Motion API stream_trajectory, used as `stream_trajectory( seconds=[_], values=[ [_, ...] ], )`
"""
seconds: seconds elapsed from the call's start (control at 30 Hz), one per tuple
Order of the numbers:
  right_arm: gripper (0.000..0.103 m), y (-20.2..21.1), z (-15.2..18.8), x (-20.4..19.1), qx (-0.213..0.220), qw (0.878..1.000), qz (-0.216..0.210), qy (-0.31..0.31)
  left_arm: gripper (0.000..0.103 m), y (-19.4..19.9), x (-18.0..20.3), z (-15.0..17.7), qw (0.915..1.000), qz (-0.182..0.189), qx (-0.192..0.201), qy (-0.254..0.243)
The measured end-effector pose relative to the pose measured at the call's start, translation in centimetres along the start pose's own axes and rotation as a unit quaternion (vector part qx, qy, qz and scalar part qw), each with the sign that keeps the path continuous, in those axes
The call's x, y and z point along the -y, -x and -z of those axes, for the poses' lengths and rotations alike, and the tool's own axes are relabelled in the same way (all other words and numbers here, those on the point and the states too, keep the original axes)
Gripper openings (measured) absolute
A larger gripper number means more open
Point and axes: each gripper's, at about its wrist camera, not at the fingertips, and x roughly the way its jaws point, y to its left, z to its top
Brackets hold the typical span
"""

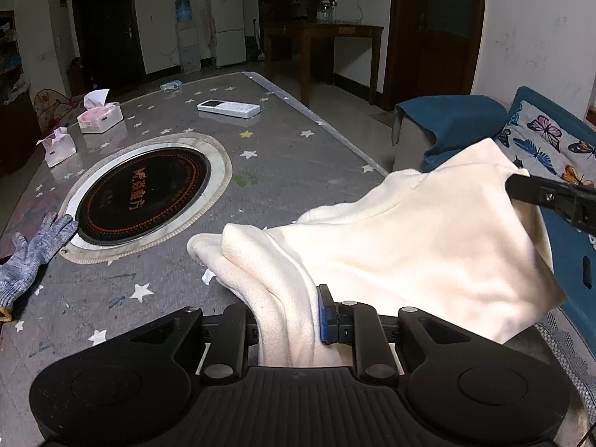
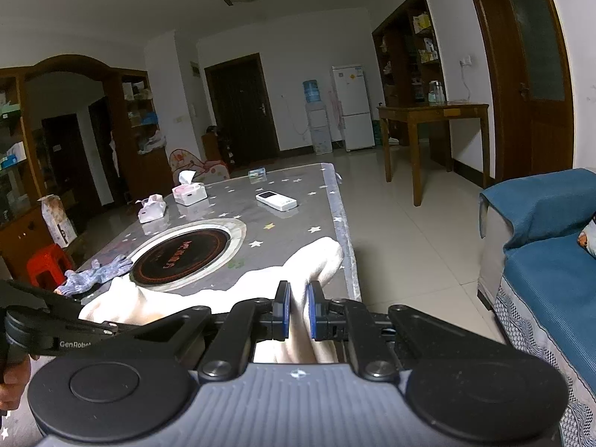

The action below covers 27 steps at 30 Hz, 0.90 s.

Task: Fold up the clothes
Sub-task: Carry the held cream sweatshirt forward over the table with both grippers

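Two tissue boxes [image 1: 100,116] on table [image 1: 298,141], tissue poking from each

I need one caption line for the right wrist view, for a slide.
Right claw shut on a cream garment at the near edge of the star-patterned table, left claw beside it.

tongs [image 2: 297,311]: blk linkage | blue pads [image 2: 312,311] | silver pivots | "GenRobot" mark

The cream garment [image 1: 409,246] hides the left gripper's [image 1: 287,316] left finger — the blue sofa [image 2: 551,260] runs off-frame.
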Motion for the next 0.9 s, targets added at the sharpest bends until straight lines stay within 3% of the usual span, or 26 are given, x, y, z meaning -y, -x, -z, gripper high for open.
stream_trajectory(
  seconds=[0.9],
  values=[
    [0.009,-3.0,3.3,1.9,-0.083,0.996,0.017,-0.020,0.023,-1.9,-0.4,3.0,0.9984,0.017,-0.054,0.004]
  ],
)
